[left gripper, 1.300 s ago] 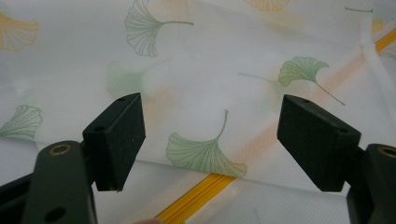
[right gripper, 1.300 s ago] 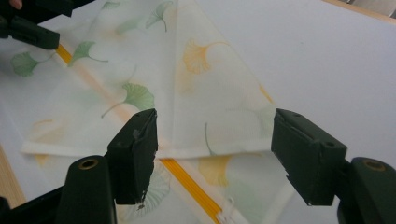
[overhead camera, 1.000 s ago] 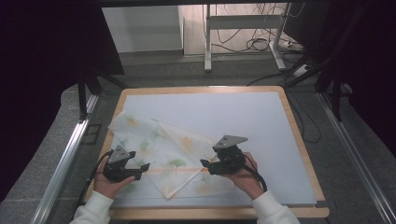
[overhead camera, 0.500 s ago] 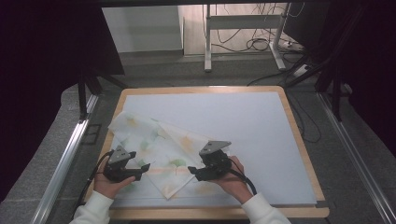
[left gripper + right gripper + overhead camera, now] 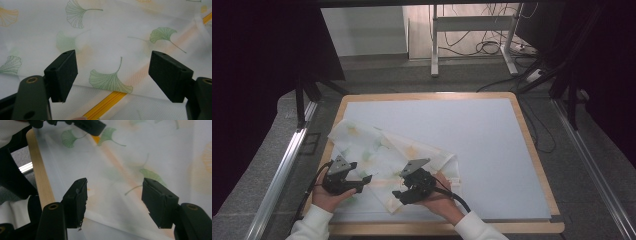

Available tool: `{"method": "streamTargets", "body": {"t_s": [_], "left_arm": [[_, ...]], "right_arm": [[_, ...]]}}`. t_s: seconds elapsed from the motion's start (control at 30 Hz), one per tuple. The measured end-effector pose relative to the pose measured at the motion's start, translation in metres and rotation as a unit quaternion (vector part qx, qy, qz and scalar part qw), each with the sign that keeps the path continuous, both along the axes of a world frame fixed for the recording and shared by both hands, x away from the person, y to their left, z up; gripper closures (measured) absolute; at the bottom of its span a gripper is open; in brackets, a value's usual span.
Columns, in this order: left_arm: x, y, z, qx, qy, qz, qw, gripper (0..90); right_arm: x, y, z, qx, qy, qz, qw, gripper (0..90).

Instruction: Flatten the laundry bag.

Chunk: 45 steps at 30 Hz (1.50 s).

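A thin white cloth (image 5: 382, 152) printed with green and orange ginkgo leaves lies crumpled on the front left of the table. An orange band (image 5: 107, 105) runs through it. My left gripper (image 5: 364, 179) hovers over the cloth's front left part, jaws open and pointing right, with the cloth (image 5: 105, 30) just beyond my left gripper (image 5: 112, 65). My right gripper (image 5: 398, 195) is over the cloth's front edge, pointing left, jaws open with nothing between them. In the right gripper view, my right gripper (image 5: 115, 187) faces the cloth (image 5: 155, 150), with the left gripper (image 5: 87, 126) at the top.
The table has a pale blue mat (image 5: 492, 145) inside a wooden rim (image 5: 532, 150). Its left rim (image 5: 40, 177) runs close to the cloth. Grey floor, metal rails (image 5: 282, 170) and cables (image 5: 492, 47) surround the table.
My right gripper has moved left and toward the front edge, closing the distance to the left gripper. The left gripper has stayed in place.
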<state>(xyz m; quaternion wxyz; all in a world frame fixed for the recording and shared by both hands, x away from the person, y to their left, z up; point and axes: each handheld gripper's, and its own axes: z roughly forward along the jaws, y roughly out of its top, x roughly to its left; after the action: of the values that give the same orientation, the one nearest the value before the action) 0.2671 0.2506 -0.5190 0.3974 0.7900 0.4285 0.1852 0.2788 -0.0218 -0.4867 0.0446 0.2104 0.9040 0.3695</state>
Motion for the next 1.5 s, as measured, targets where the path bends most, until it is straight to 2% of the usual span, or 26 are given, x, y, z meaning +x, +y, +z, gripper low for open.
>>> {"method": "streamTargets", "body": {"t_s": [0.1,0.23,0.43,0.57,0.87,1.0,1.3,1.5], "left_arm": [[0.000,0.001,0.000,-0.001,0.000,0.002,1.0000,23.1],[0.000,0.001,0.000,-0.001,0.000,0.004,1.0000,23.1],[0.000,0.001,0.000,0.000,-0.001,0.004,1.0000,23.1],[0.000,0.001,0.000,0.001,0.000,0.003,1.0000,23.1],[-0.001,0.002,0.001,0.000,-0.009,0.011,0.9999,23.6],[-0.001,0.002,0.000,0.001,-0.007,0.009,0.9999,23.5],[-0.001,0.002,0.000,0.001,-0.004,0.007,1.0000,23.3],[0.000,0.002,0.000,0.004,-0.003,0.005,1.0000,23.2]], "right_arm": [[-0.002,0.008,-0.001,-0.009,-0.002,0.014,0.9999,39.0],[-0.004,0.019,-0.001,-0.012,0.001,0.020,0.9997,39.6],[-0.012,0.032,-0.013,-0.034,0.001,0.032,0.9989,36.6],[-0.015,0.038,-0.021,-0.053,0.000,0.035,0.9980,35.6],[-0.016,0.043,-0.033,-0.071,0.005,0.035,0.9969,34.2],[-0.017,0.044,-0.038,-0.084,0.001,0.038,0.9957,34.9],[-0.017,0.042,-0.039,-0.091,-0.023,0.016,0.9954,51.8],[-0.014,0.038,-0.037,-0.091,-0.020,0.006,0.9957,67.9]]}}
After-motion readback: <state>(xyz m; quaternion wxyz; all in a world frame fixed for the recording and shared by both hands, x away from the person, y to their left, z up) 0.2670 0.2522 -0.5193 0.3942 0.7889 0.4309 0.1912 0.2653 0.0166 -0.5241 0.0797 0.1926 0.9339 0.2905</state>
